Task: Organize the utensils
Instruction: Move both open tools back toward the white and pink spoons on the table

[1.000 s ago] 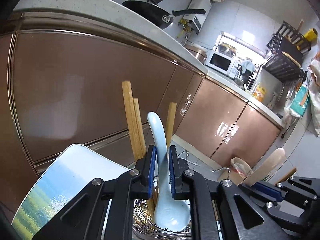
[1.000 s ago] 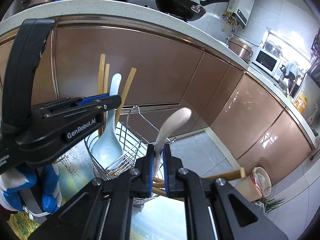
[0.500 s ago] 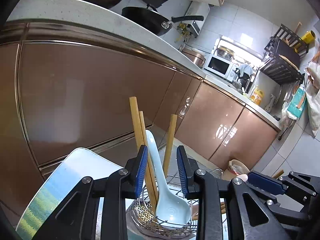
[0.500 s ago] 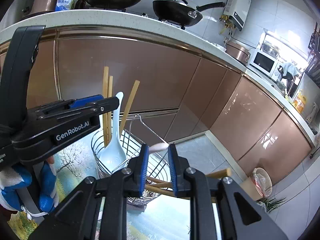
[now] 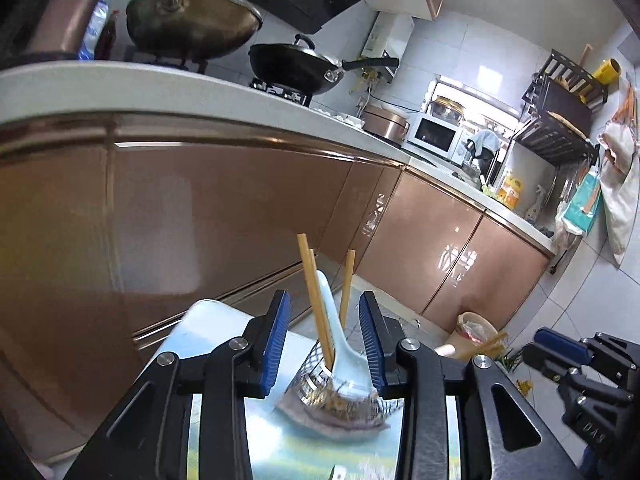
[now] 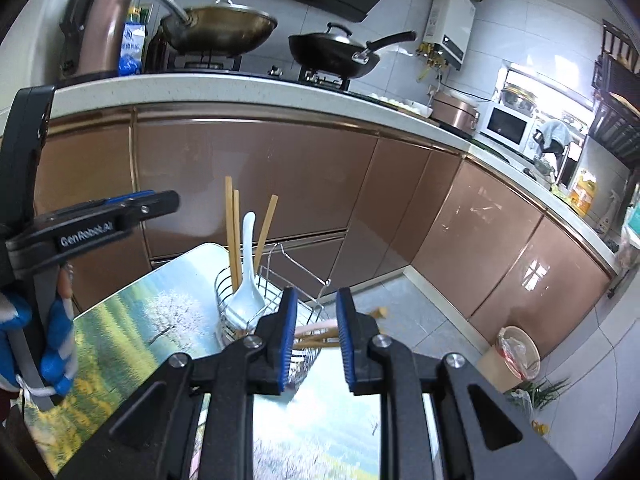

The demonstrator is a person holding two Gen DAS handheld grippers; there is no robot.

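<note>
Bronze kitchen cabinets (image 6: 256, 184) fill the background as both grippers hang above the wire utensil basket (image 6: 256, 300). Left gripper (image 5: 325, 344) has just been opening, nothing clamped; right gripper (image 6: 316, 340) stands parted, empty. The pale blue spoon (image 6: 247, 280) stands upright among chopsticks (image 6: 230, 232).

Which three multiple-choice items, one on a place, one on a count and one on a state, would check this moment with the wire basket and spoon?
1. Where is the pale blue spoon?
A. standing in the wire basket
B. flat on the table
C. in the right gripper

2. How many chopsticks stand upright beside the spoon?
A. one
B. three
C. five

3. How are the left gripper jaws?
A. clamped on the spoon
B. apart, gripping nothing
C. clamped on a chopstick

Answers: 1 A, its bowl sits inside the wires; 2 B, three sticks rise there; 3 B, the pads stand clear of the spoon.
</note>
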